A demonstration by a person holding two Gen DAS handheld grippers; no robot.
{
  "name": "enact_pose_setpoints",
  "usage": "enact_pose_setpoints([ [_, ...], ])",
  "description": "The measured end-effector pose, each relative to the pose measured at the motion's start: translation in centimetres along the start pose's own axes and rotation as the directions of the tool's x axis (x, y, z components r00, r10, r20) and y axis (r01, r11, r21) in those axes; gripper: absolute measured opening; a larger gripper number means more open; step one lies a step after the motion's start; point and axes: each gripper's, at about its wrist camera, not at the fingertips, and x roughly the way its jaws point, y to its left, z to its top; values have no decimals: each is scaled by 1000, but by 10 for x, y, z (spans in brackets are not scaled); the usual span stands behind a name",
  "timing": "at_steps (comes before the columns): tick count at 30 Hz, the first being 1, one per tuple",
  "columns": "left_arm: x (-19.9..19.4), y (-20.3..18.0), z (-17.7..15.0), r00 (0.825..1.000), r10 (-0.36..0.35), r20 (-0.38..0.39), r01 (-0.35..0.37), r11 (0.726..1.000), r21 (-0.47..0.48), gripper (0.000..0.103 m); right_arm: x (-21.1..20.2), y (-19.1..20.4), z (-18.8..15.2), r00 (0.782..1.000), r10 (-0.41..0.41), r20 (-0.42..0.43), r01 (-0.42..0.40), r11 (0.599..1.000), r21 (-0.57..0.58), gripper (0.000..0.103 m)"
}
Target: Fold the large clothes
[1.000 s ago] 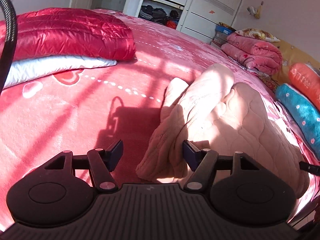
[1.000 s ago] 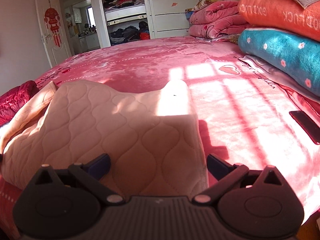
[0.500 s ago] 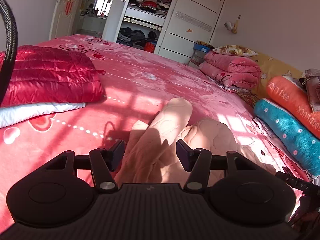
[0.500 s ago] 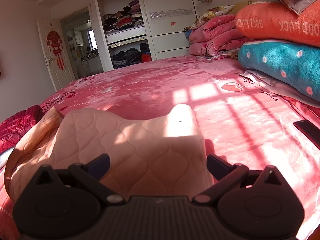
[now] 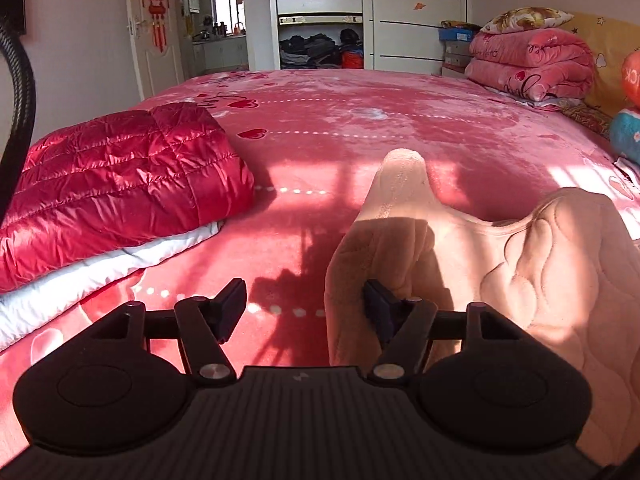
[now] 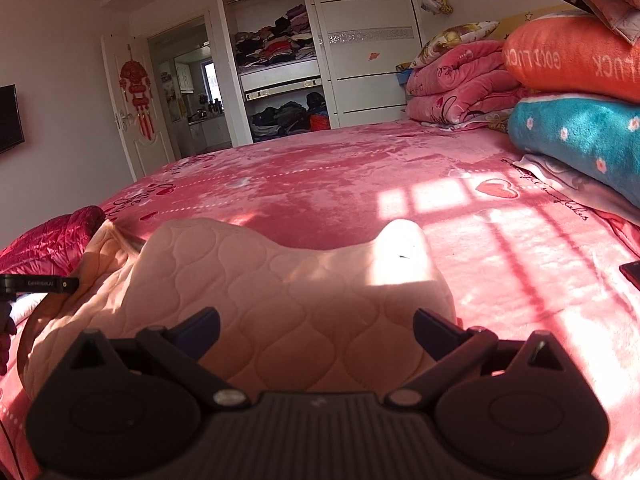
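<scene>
A peach quilted garment (image 5: 540, 272) lies folded on the pink bed; it fills the near middle of the right wrist view (image 6: 288, 288). My left gripper (image 5: 306, 310) is open at the garment's left edge, its right finger against the cloth and its left finger over bare bedspread. My right gripper (image 6: 316, 330) is open wide, its fingers astride the garment's near edge, nothing pinched. The left gripper's finger (image 6: 40, 283) shows at the left of the right wrist view.
A folded red down jacket (image 5: 116, 176) on a white garment (image 5: 100, 268) lies to the left. Stacked blankets and pillows (image 6: 568, 92) line the right side. A dark phone (image 6: 632, 272) lies at the right. A wardrobe (image 5: 320, 16) stands beyond the bed (image 5: 360, 120).
Both grippers have risen and tilted up, so more of the room shows. The left gripper has shifted left, so the garment is now at its right finger rather than between the fingers.
</scene>
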Motion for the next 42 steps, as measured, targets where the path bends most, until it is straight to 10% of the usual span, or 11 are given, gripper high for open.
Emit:
enact_pose_setpoints([
  [7, -5, 16, -2, 1000, 5, -4, -6, 999, -48, 99, 4, -11, 4, 1000, -1, 6, 1, 996, 87, 102],
  [13, -46, 0, 20, 990, -4, 141, 7, 1000, -20, 95, 4, -18, 11, 1000, -23, 22, 19, 990, 137, 102],
  [21, -71, -86, 29, 936, -318, 148, 293, 941, 172, 93, 24, -1, 21, 999, -35, -5, 35, 992, 124, 102],
  [24, -59, -121, 20, 913, -400, 78, 372, 896, 243, 72, 34, 9, 24, 1000, 9, -22, -7, 996, 93, 102],
  [28, -22, -140, 19, 927, -373, 35, 352, 899, 259, 56, 53, 15, 27, 998, 30, -62, -27, 998, 55, 102],
  [42, 61, -115, 6, 948, -316, -14, 314, 933, 176, 97, 113, 2, 4, 982, -107, -153, 101, 994, -51, 103],
])
